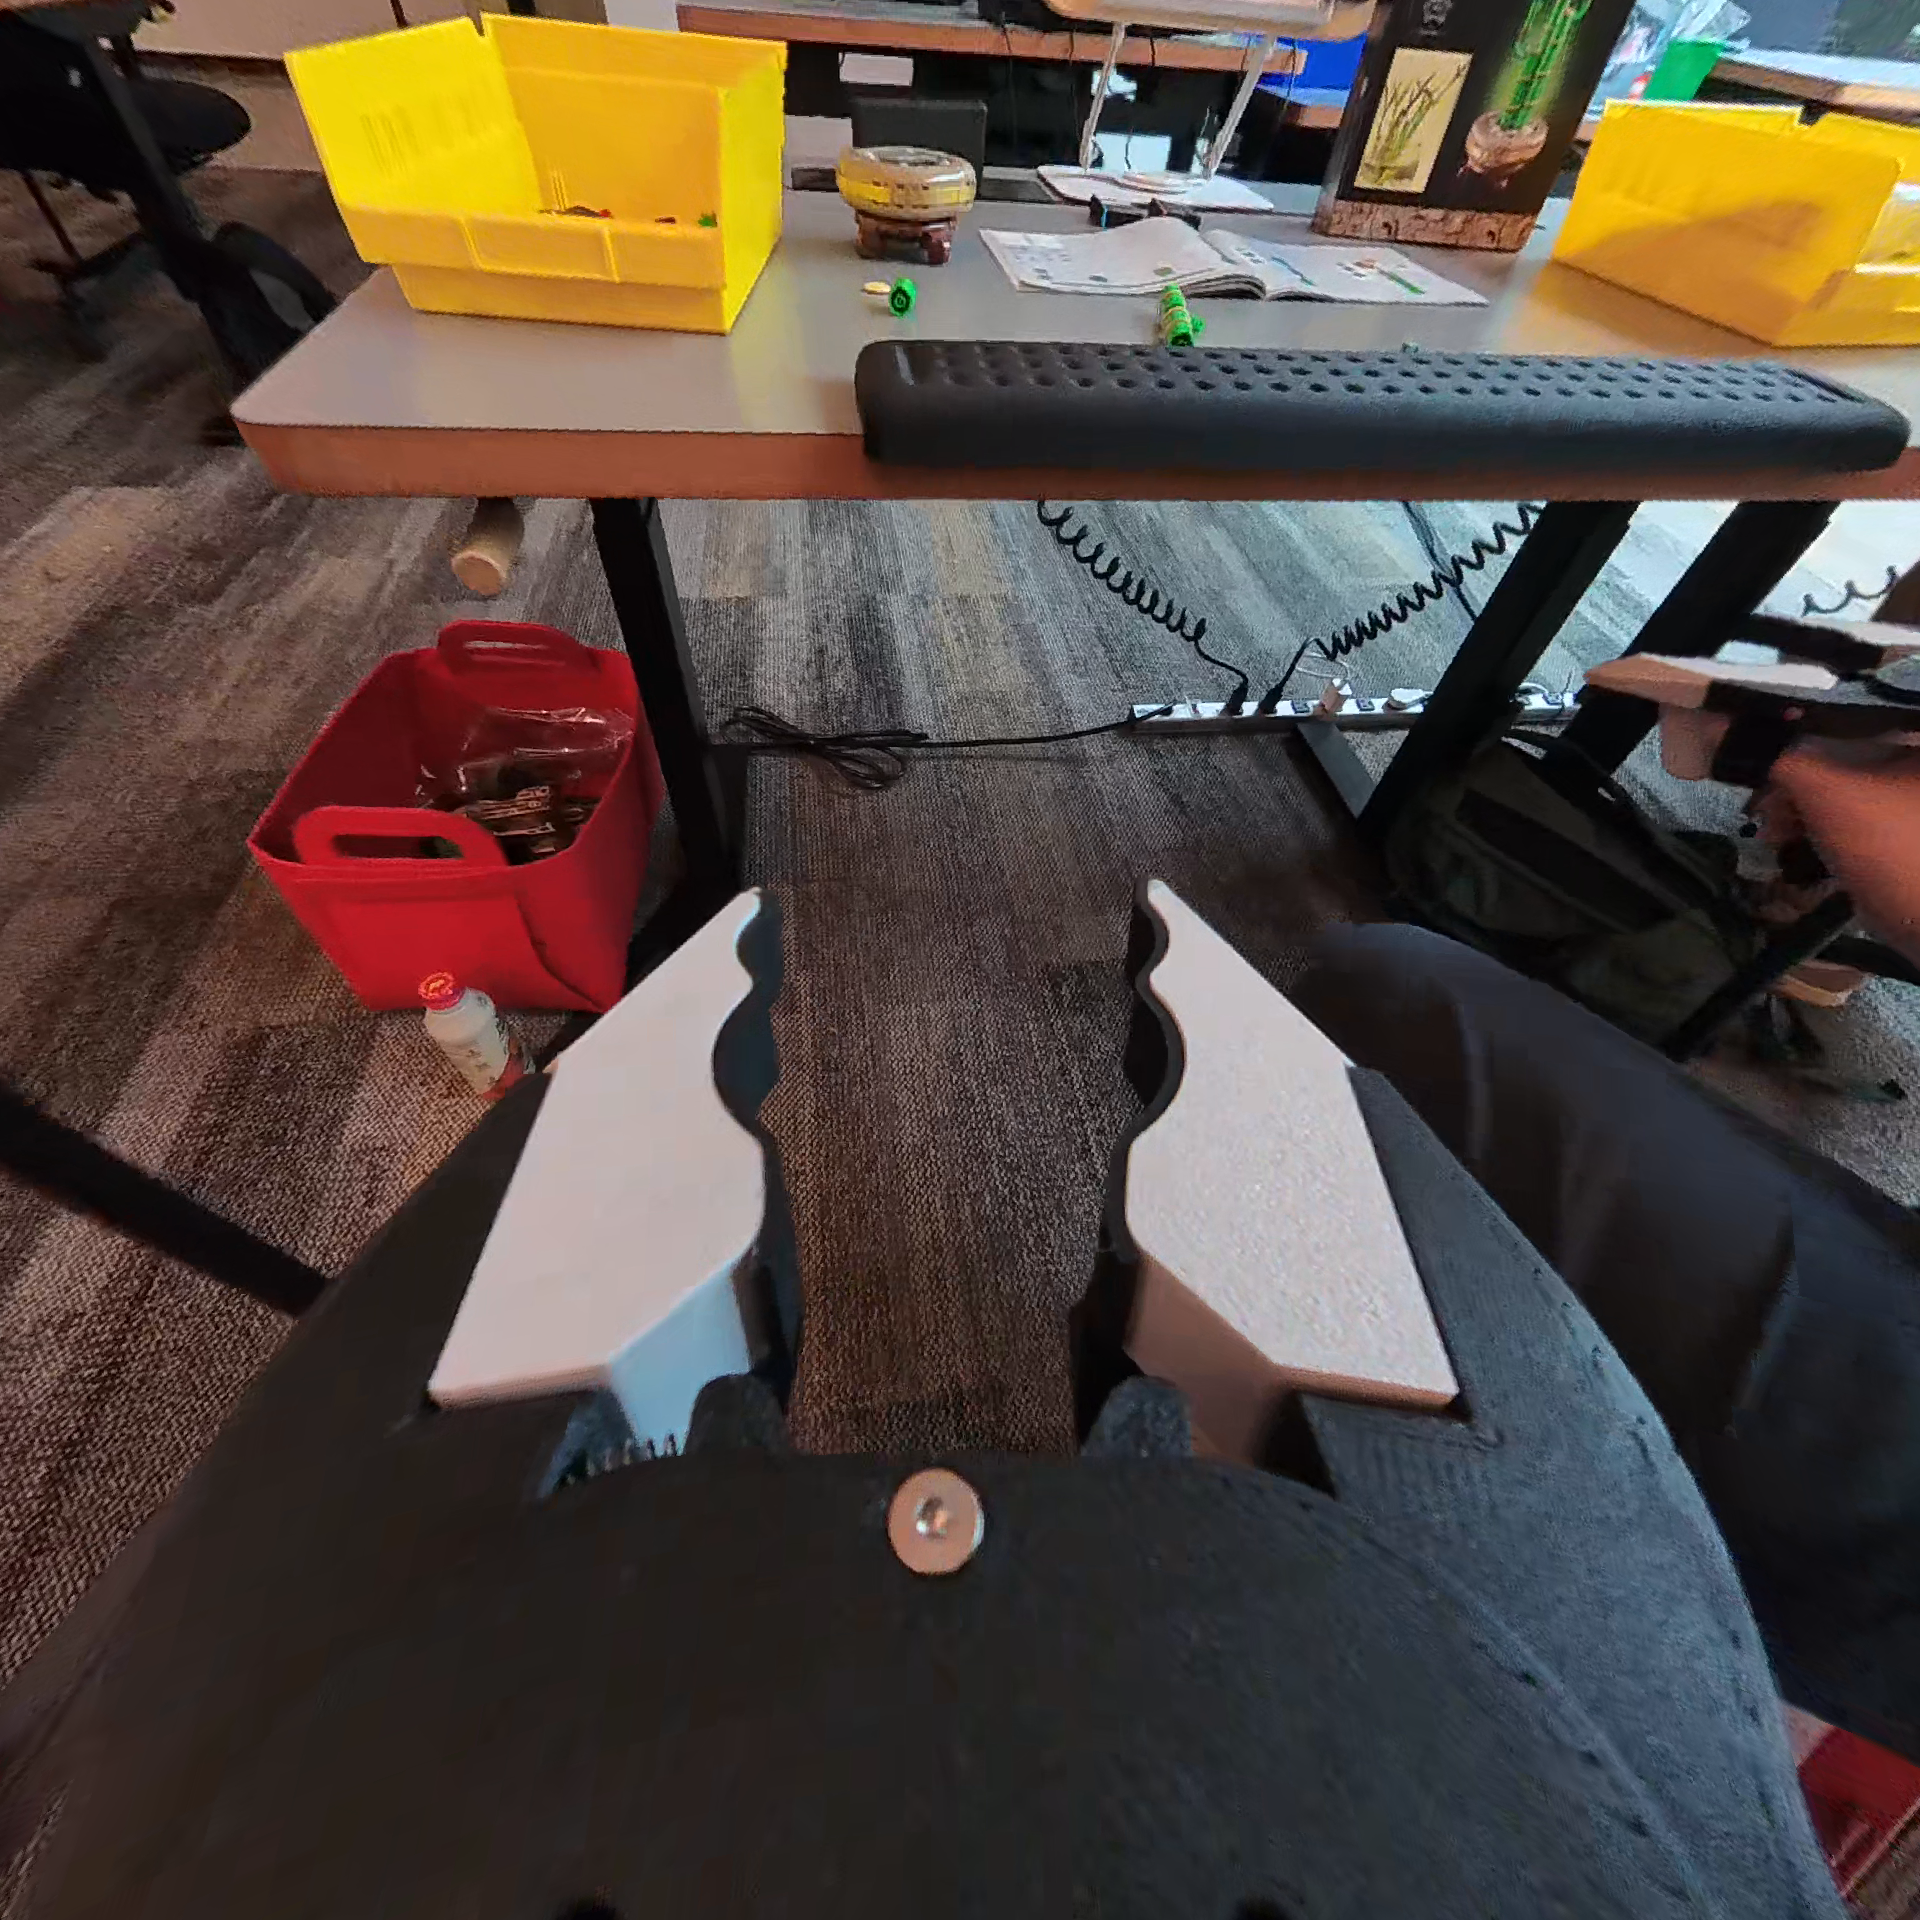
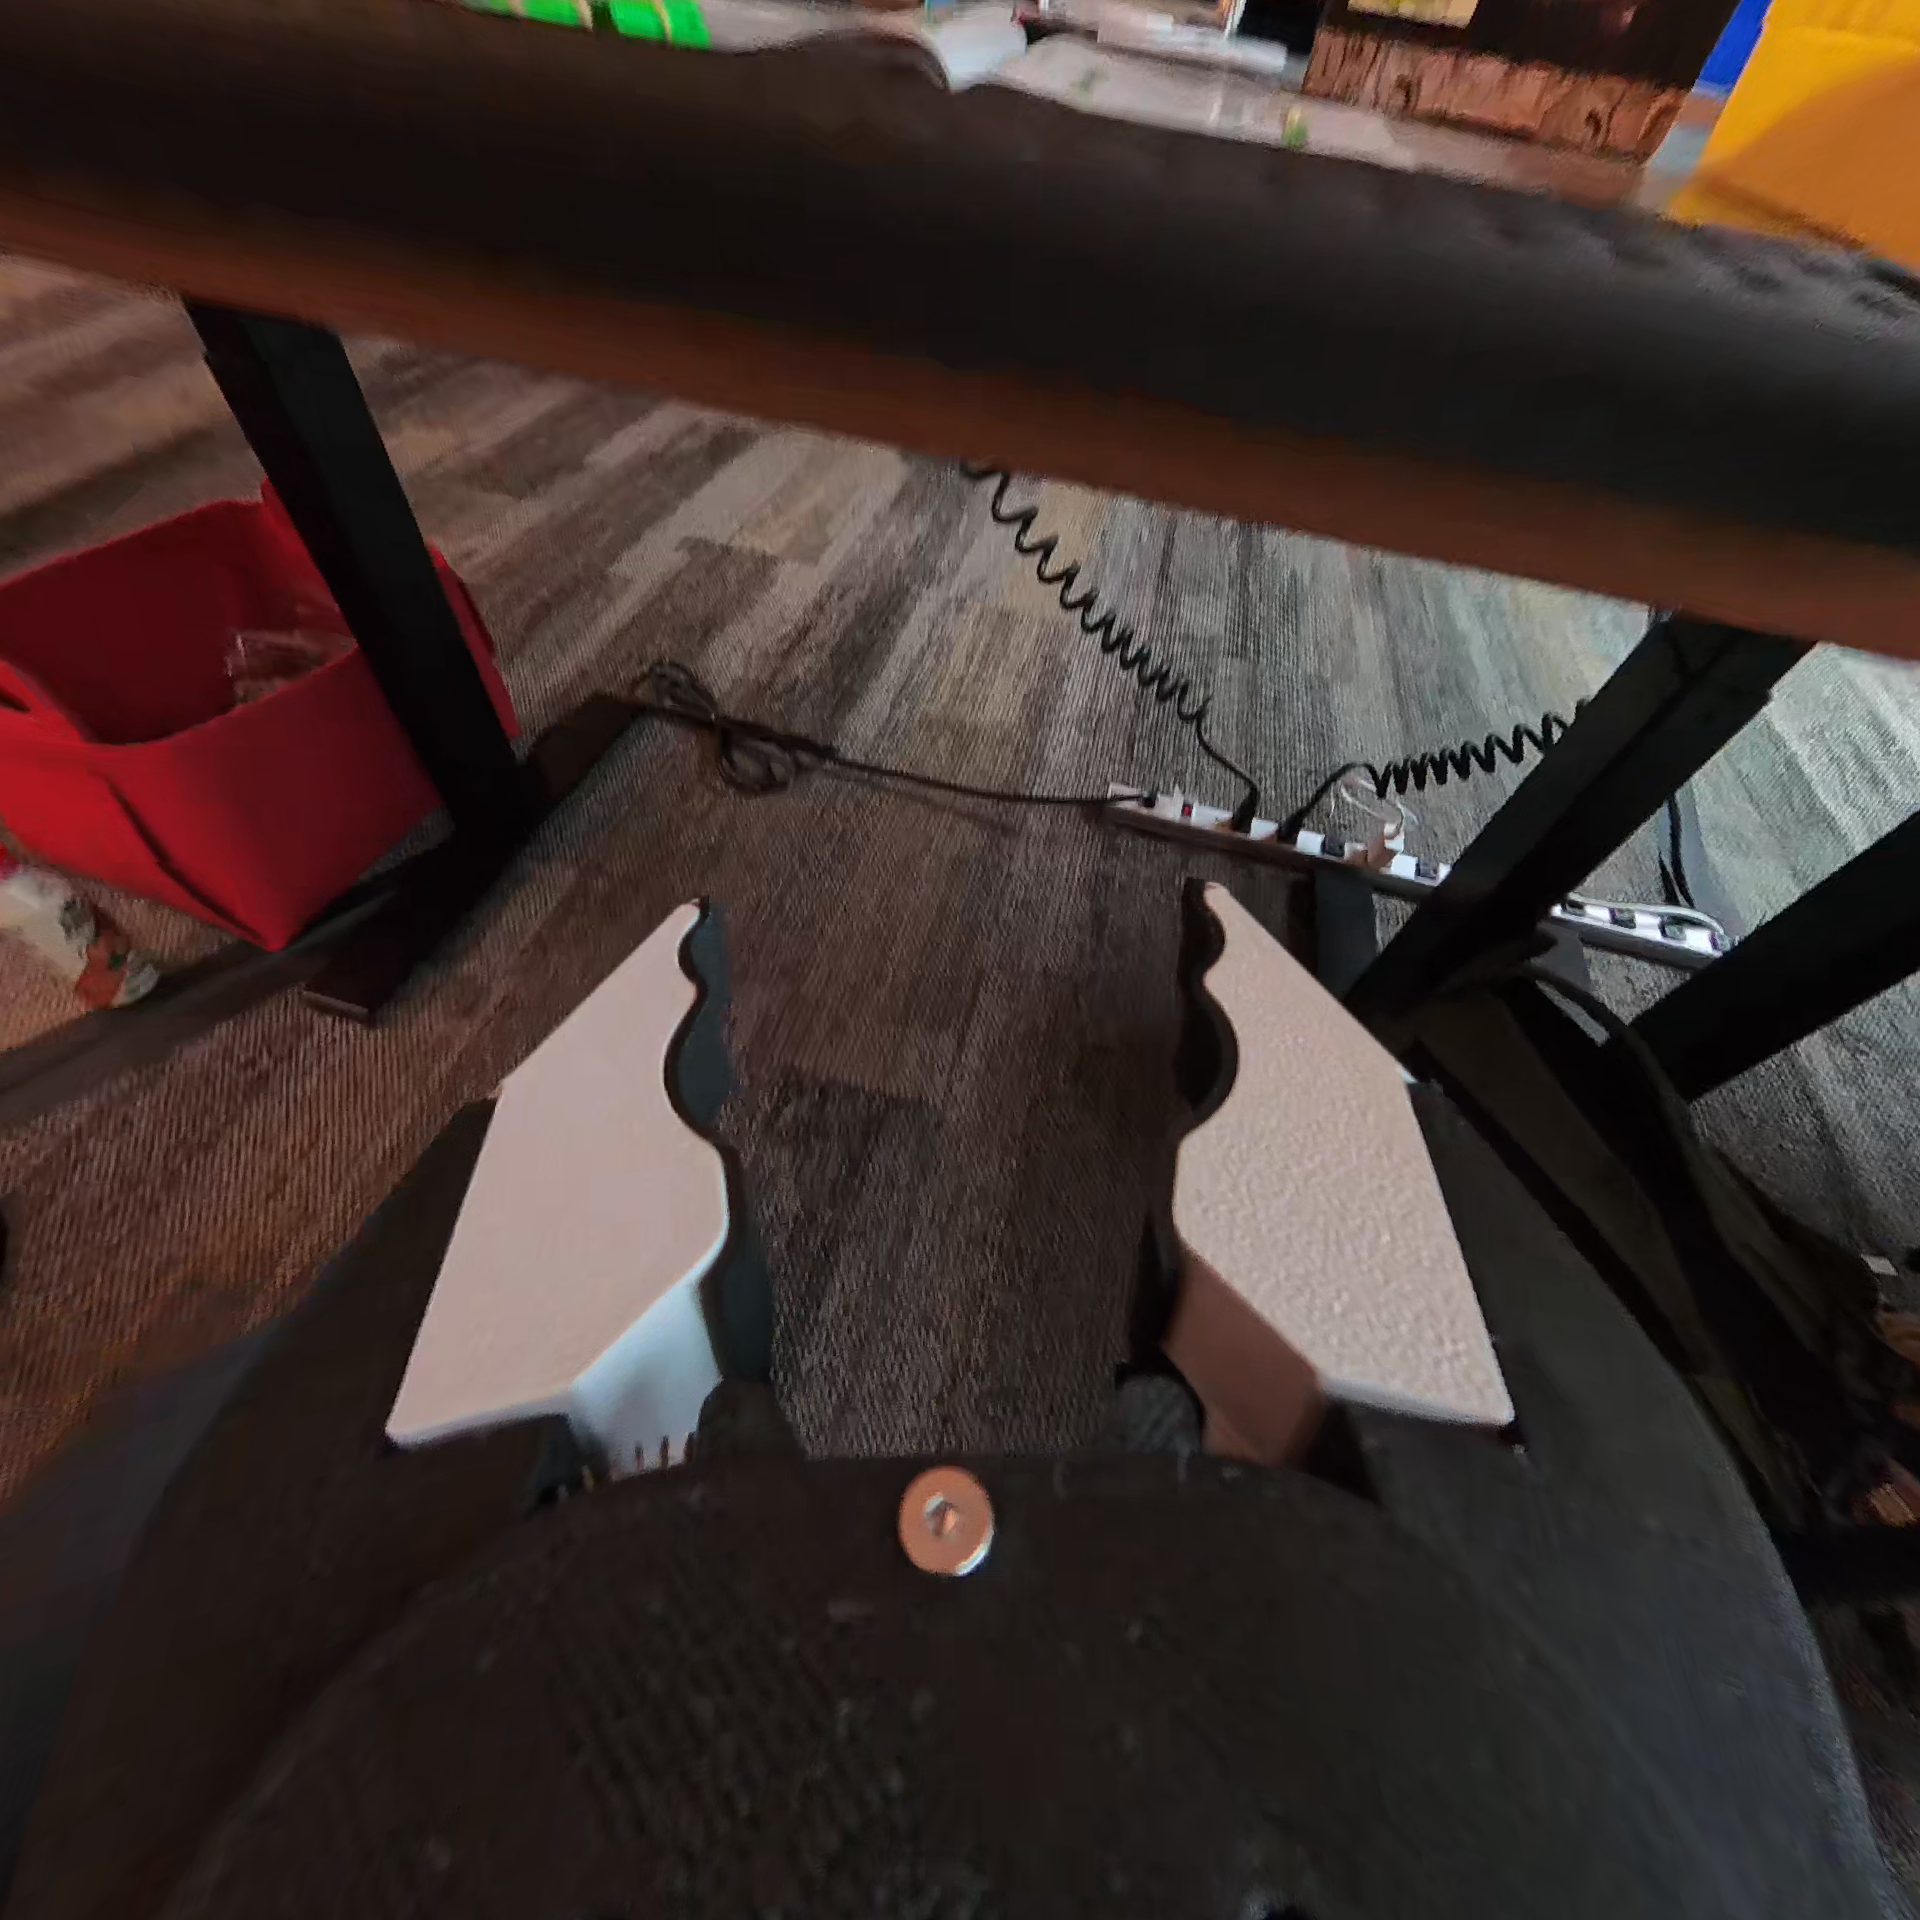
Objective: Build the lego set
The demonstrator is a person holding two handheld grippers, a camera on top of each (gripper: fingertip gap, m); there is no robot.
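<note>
**Grippers low before the table, both empty**

Left gripper point(image 1: 951, 904): white fingers spread apart, nothing between them, held below the table point(image 1: 582, 416) edge over grey patterned carpet point(image 1: 935, 1143). Right gripper point(image 2: 951, 904): likewise parted and empty, under the table's front edge; view blurred.

Writing: printed box point(image 1: 1455, 114) at the table's back right, with plant pictures; wording not recorded.

On the table: round tan lego base point(image 1: 906, 197), loose green pieces point(image 1: 1177, 315), open instruction booklet point(image 1: 1226, 268), yellow bins left point(image 1: 551, 166) and right point(image 1: 1745, 218), black wrist rest point(image 1: 1371, 400) along the front edge.

Below the table: red basket point(image 1: 457, 821), bottle point(image 1: 473, 1034), power strip point(image 1: 1340, 707), coiled cables.
</note>
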